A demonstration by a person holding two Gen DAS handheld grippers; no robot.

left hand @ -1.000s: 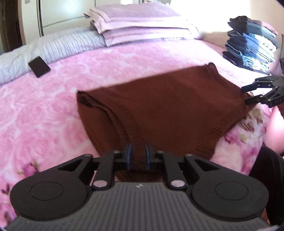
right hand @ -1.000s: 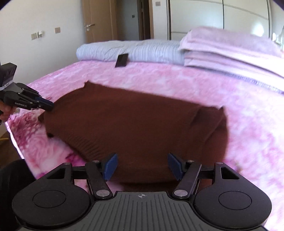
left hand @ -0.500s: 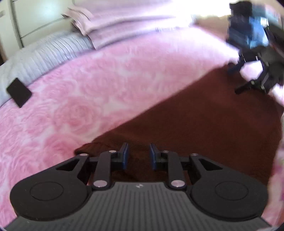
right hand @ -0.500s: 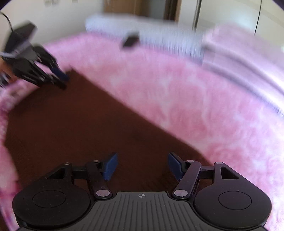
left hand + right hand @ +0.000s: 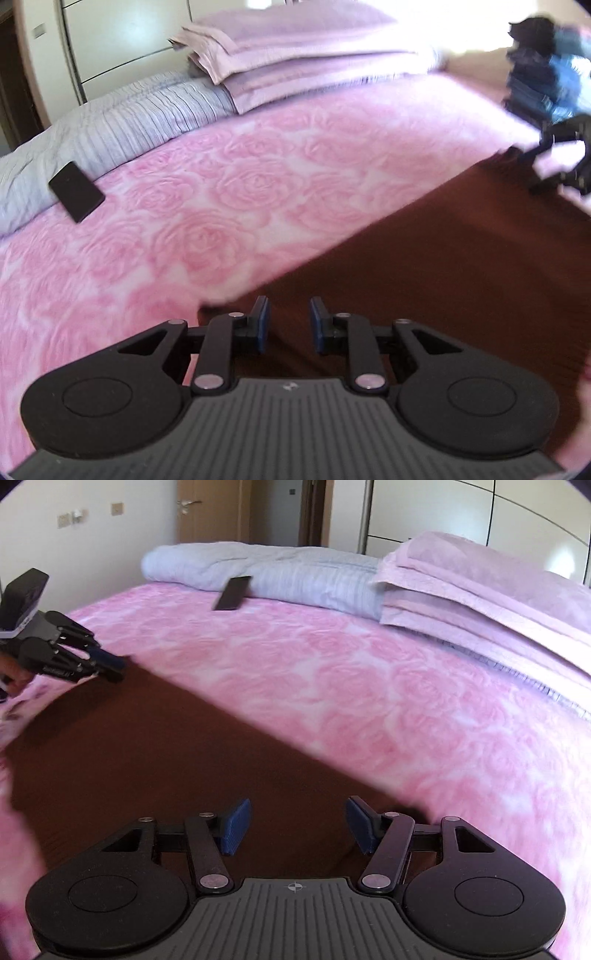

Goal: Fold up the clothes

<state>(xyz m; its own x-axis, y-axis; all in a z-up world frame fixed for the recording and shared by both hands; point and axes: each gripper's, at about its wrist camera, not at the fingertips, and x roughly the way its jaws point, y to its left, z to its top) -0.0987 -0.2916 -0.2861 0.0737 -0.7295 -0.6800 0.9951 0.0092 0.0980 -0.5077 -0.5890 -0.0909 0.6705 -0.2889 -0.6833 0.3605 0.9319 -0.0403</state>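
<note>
A brown knitted sweater [image 5: 443, 277] [image 5: 147, 757] lies flat on the pink rose-patterned bedspread [image 5: 221, 184]. Its far edge runs in a straight diagonal line between the two grippers. My left gripper [image 5: 286, 325] hovers over the sweater's far left corner, its blue pads a narrow gap apart with no fabric pinched between them. In the right wrist view the left gripper [image 5: 114, 666] has its tips at that corner. My right gripper [image 5: 295, 825] stands wide open over the sweater's far right end, with only flat fabric below. It shows blurred in the left wrist view [image 5: 524, 171].
A black phone [image 5: 76, 192] [image 5: 232, 592] leans on a grey striped quilt [image 5: 129, 122] at the head of the bed. Folded lilac blankets [image 5: 295, 48] [image 5: 480, 576] lie beside it. A stack of folded jeans [image 5: 546, 74] stands at the far right. A door [image 5: 210, 509] is behind.
Both grippers moved from the sweater's near hem across it to its far edge. The left pads now stand slightly further apart. The right jaws stay wide.
</note>
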